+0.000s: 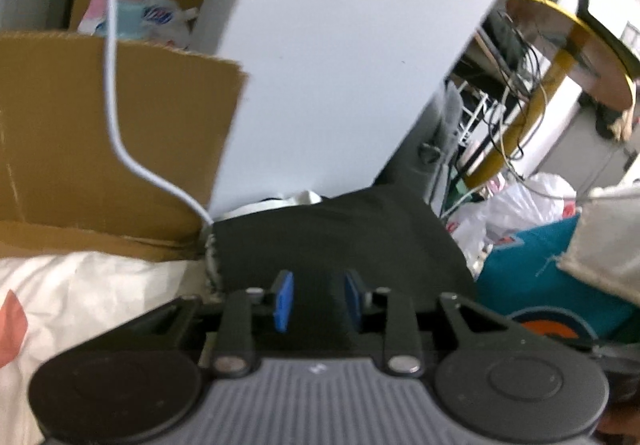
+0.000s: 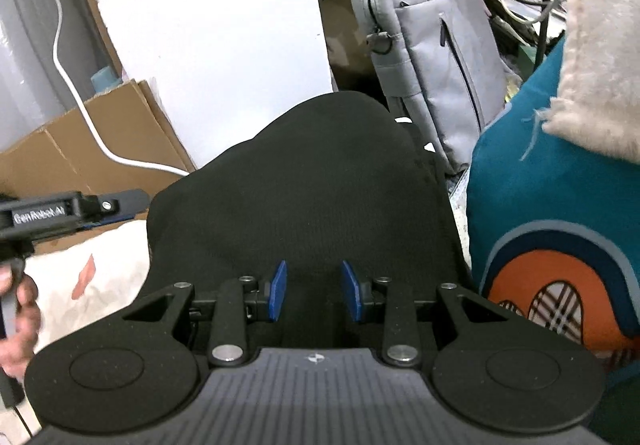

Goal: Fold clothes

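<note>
While both pairs of tongs hover over the same dark garment, neither has cloth between its blue pads. Seen from the left wrist camera, the left tongs (image 1: 318, 301) stand narrowly parted with an empty gap, and the black garment (image 1: 336, 241) lies just beyond the fingertips toward 12 o'clock, spread over a white bed cover (image 1: 80, 293) that fills the 8 o'clock part of the view. A cardboard box (image 1: 112, 133) sits at 10 o'clock, with a white cable (image 1: 116, 85) hanging down across it to the garment's edge. A white panel (image 1: 340, 45) leans at 12 o'clock, and a teal cushion (image 1: 532, 265) lies at 3 o'clock beside white plastic bags (image 1: 516, 209).

From the right wrist camera, the right tongs (image 2: 314, 295) are also narrowly parted and grip nothing; the black garment (image 2: 304, 197) runs under and ahead of them toward 12 o'clock as a rounded, flat shape. At 9 o'clock the left tongs (image 2: 124, 205) enter from the edge, carried by a person's hand (image 2: 20, 325) at 8 o'clock. A grey backpack (image 2: 432, 45) stands at 1 o'clock, touching the garment's far right edge. The teal cushion (image 2: 552, 213) with an orange pattern fills 3 o'clock, and a cream fleecy cloth (image 2: 600, 65) rests on it at 2 o'clock.
</note>
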`<state>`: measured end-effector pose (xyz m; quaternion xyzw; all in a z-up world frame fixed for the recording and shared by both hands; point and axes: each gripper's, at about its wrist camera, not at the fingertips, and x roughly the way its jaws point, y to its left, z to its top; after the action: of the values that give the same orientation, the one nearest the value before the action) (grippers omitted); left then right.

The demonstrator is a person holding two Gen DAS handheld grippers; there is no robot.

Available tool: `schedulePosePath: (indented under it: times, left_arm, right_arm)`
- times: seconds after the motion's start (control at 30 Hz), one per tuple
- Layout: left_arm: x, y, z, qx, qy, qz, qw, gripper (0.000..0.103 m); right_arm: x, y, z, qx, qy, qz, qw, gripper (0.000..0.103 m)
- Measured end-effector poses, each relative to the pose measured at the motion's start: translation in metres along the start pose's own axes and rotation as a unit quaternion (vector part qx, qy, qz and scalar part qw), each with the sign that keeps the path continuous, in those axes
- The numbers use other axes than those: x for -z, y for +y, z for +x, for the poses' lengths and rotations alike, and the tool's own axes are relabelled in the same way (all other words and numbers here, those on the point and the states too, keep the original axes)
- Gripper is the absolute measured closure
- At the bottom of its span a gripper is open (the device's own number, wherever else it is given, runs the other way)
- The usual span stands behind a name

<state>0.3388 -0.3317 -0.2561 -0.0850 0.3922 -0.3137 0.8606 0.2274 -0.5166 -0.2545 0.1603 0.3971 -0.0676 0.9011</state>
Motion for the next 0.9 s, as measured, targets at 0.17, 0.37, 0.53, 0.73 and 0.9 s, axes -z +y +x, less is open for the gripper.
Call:
schedulePosePath:
  times: [0.17,0.37,0.53,0.73,0.9]
  left_arm:
    - [0.020,-0.002,0.021,0.033,0.028,-0.016,0.9989,0.070]
    - [0.051,-0.006,0.034,0.000,0.049,0.007,0.9988,0.082]
    - [0.061,-0.007,0.043,-0.031,0.052,0.028,0.9977,0.087]
    - [0.057,-0.014,0.038,-0.046,0.059,0.038,0.9965,0.089]
    - [0.057,-0.023,0.016,-0.052,0.052,0.053,0.9958,0.092]
  right_arm:
    - [0.004,0.013,0.007,-0.008,0.008,-0.005,1.000,0.068]
    - [0.020,0.026,0.028,-0.011,0.034,-0.024,0.999,0.068]
    - [0.032,0.038,0.042,0.005,0.035,-0.061,0.998,0.068]
    - [0.031,0.040,0.042,0.006,0.038,-0.064,0.997,0.068]
    - [0.027,0.032,0.023,-0.007,0.035,-0.046,0.998,0.071]
